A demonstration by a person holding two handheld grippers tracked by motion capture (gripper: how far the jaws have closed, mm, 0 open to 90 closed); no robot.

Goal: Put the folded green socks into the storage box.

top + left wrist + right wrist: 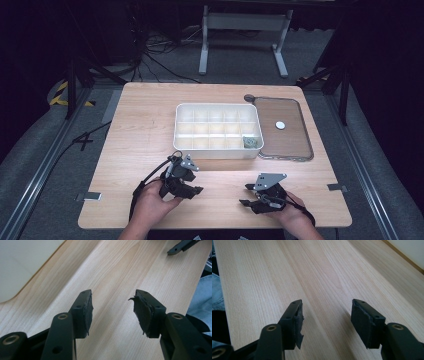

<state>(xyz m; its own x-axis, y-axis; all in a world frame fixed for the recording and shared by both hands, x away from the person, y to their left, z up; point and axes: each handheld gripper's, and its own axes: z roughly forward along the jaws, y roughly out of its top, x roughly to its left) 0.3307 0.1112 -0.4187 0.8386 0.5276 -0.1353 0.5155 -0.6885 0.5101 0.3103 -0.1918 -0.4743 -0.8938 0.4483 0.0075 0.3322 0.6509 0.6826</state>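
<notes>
Compartment box (218, 131), white and divided into small cells, is sitting at the middle of the worktop (140, 130), beyond both grippers, with its long axis running left to right across the person's front. One small greenish item (249, 142) is lying in its near right corner cell, and a brownish lid (284, 128) with a white disc (280, 125) on it is lying just right of the box. The left gripper (190, 191) is hovering just in front of the box's near left corner and looks the nearer of the two; the right gripper (248, 199) is waiting farther back toward the worktop's near edge. Both are pointing inward at one another. Each gripper's fingers (85, 312) (294, 318) are standing wide apart, holding nothing, with bare wood between them.
</notes>
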